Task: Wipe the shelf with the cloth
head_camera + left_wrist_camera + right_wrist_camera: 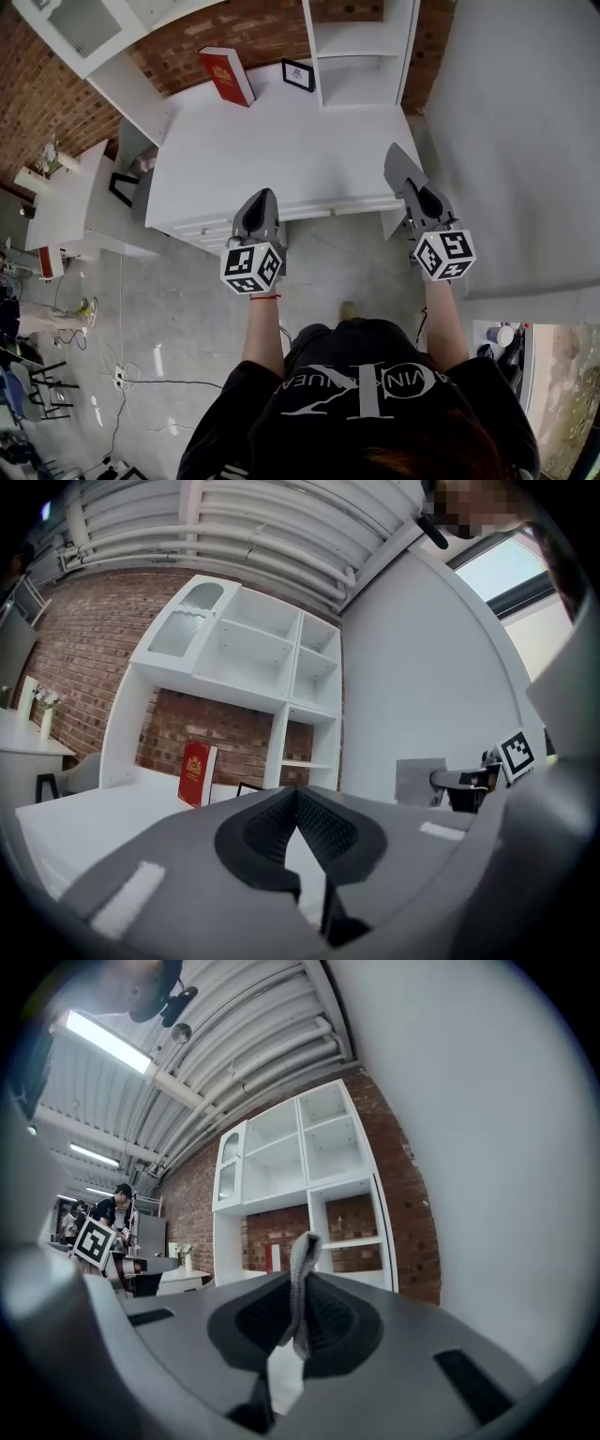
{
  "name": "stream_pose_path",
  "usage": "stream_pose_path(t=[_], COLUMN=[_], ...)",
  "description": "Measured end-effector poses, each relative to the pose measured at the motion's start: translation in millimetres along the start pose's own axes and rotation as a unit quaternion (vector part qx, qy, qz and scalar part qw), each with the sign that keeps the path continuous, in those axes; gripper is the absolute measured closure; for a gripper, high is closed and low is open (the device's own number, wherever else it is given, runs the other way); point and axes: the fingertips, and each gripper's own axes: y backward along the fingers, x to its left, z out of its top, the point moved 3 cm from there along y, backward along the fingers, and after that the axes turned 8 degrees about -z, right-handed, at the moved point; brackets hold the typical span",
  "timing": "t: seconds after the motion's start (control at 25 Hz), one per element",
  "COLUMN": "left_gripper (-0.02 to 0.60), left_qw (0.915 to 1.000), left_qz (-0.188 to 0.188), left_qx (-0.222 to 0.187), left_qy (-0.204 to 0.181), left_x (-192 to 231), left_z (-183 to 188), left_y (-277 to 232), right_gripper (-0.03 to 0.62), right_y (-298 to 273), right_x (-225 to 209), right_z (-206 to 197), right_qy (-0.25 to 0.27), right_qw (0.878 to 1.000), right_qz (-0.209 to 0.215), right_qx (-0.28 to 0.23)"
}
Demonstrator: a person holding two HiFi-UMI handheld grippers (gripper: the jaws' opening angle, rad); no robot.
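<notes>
The left forearm reaches straight forward from the body. It holds the left hand-held gripper (266, 197) level over the front edge of the white table (281, 150). Its jaws are pressed together at the tips, and the left gripper view shows nothing between the pads.

At the back of the table a red book (226, 75) stands upright against the brick wall. A small black picture frame (298, 75) is just to its right. Next comes the white shelf (361, 56), standing on the back right of the table with its open compartments facing the person.

The right forearm is stretched forward in the same way, roughly parallel to the left. It carries the right hand-held gripper (411, 185) level above the table's right front corner, angled slightly inward toward the shelf. Its jaws are pinching the cloth (300, 1288).

The cloth is plain grey, thin and flat. In the right gripper view it is seen edge-on, as a narrow strip standing upright between the pads with its rounded top above the jaw tips. In the left gripper view it shows as a flat grey rectangle standing on edge. It sticks out ahead of the jaws along the gripper's line toward the shelf, but its long axis cannot be told. It hangs over the table's right front corner, clear of the tabletop and well apart from the shelf.
</notes>
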Motion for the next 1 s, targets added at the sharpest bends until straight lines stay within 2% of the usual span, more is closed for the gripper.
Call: stream_pose_path(t=[0.28,0.52,1.0], left_gripper=[0.572,0.572,0.572], left_qw=[0.9997,0.9996,0.9974], left_qz=[-0.017,-0.024,-0.071], left_qx=[0.016,0.011,0.013], left_qy=[0.002,0.008,0.005], left_x=[4.2,21.1,66.9], left_z=[1.0,6.4,22.0], left_y=[-51.5,-92.9,-218.6], right_gripper=[0.572,0.572,0.572], right_y=[-48.4,-89.8,-214.5], right_x=[-19.5,-29.9,-58.6], right_z=[2.9,5.0,21.3], right_qy=[0.007,0.007,0.018], right_qw=[1.000,1.000,1.000], right_qz=[0.018,0.022,0.015], right_qx=[0.010,0.011,0.014])
